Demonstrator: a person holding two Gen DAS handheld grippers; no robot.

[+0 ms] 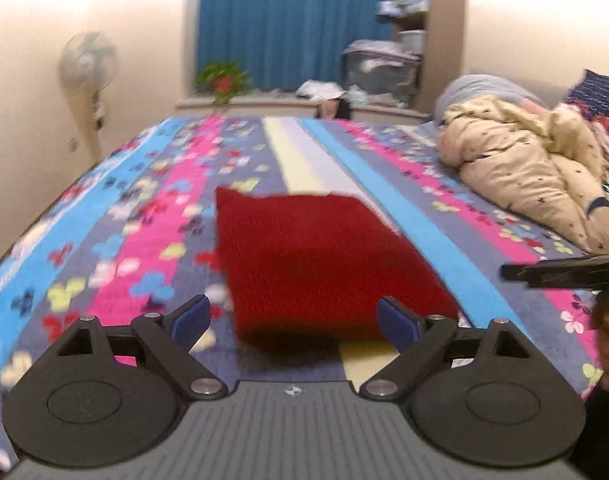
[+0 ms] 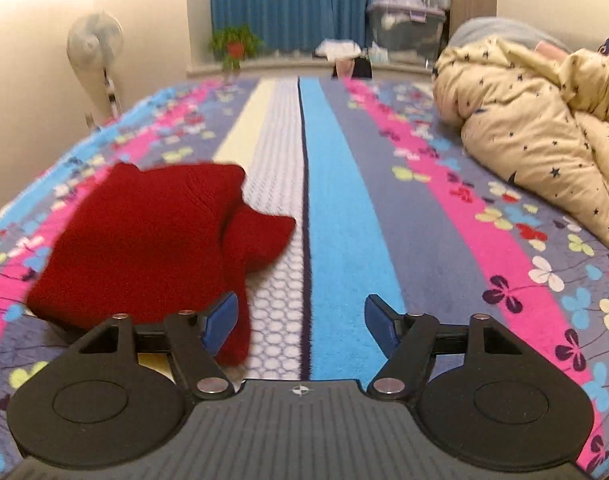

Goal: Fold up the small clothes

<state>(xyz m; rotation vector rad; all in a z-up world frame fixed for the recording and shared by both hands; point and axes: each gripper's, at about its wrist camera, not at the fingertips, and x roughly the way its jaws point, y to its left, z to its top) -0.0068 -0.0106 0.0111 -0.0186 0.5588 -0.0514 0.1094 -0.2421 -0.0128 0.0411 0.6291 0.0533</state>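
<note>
Over bedspread (image 2: 344, 220): left claw (image 1: 294, 320), right claw (image 2: 300, 322) both wide apart, empty; red knit (image 1: 316, 256) near.

Fuzzy red knit garment (image 1: 316, 264) on a plush, matt printed fleece bedspread (image 2: 344, 220).

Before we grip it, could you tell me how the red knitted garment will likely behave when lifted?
The red knitted garment looks soft and floppy: its edge droops in loose folds. Probably light, and unlikely to slide on the fuzzy blanket.
</note>
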